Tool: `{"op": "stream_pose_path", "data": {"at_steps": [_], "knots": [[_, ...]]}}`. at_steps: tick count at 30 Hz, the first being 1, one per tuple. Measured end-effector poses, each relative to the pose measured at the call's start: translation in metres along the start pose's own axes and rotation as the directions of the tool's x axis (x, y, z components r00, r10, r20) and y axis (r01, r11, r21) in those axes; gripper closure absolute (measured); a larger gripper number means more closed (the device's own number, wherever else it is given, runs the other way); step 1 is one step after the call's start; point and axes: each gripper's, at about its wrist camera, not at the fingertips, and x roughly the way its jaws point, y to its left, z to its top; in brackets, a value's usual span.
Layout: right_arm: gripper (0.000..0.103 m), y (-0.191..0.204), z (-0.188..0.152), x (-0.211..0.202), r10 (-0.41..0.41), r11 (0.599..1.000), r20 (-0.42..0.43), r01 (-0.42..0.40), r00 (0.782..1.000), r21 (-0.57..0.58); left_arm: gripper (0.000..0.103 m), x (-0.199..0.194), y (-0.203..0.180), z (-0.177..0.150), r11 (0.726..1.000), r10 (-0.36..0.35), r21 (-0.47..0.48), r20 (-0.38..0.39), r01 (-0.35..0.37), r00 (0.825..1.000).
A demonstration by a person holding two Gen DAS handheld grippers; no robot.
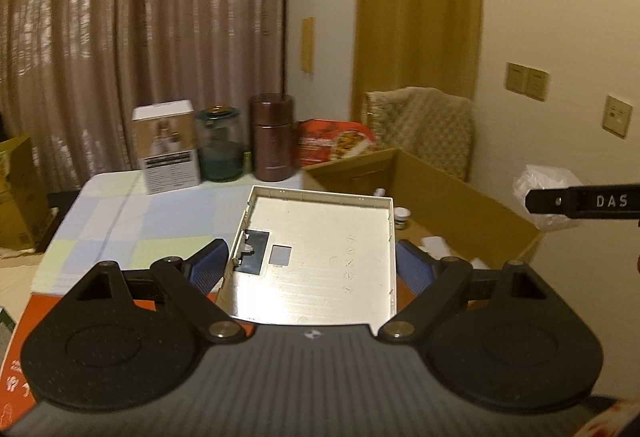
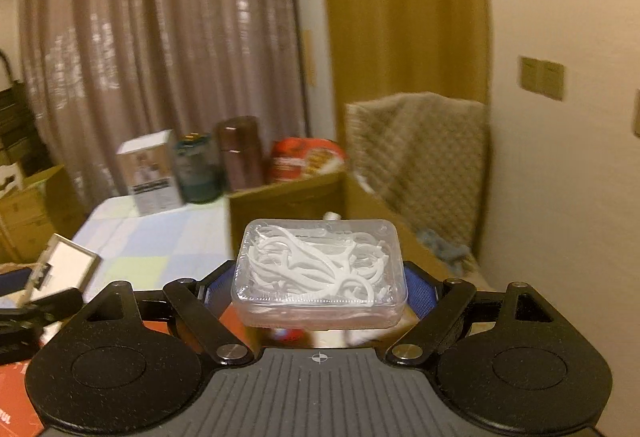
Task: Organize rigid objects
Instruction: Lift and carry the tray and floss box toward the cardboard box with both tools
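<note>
Above the surface (image 1: 120, 221), L gripper (image 1: 312, 257) clamps a flat white tray (image 1: 320, 257) by its side walls; I keep it level. R gripper (image 2: 320, 273) pinches a clear floss-pick box (image 2: 320, 269) across its width, prob. both bound for the cardboard box (image 1: 440, 189).

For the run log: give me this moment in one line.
left gripper: shut on white tray | right gripper: shut on floss box | both lifted | cardboard box: open ahead

Glossy white plastic tray (image 1: 320, 261) with ribbed rim, clear smooth plastic box (image 2: 320, 273) of white plastic picks, matt brown cardboard box (image 1: 460, 197), metallic brown canister (image 1: 273, 139), glass jar (image 1: 220, 145), checked cloth on surface (image 1: 132, 221), sheer curtain (image 1: 140, 17)
</note>
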Motion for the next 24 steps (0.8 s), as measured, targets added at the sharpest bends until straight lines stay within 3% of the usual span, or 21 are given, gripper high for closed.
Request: {"op": "stream_pose_path", "data": {"at_steps": [8, 24], "knots": [[0.021, -0.041, 0.0, 0.007, -0.019, 0.999, -0.033, 0.021, 0.999, 0.049, 0.016, 0.026, -0.039, 0.011, 0.997, -0.071, 0.038, -0.025, 0.071, 0.997], [0.021, -0.057, 0.016, 0.067, 0.035, 0.999, -0.091, -0.033, 0.995, 0.02, 0.016, 0.101, -0.07, 0.035, 0.987, -0.131, 0.078, -0.073, 0.137, 0.989]]}}
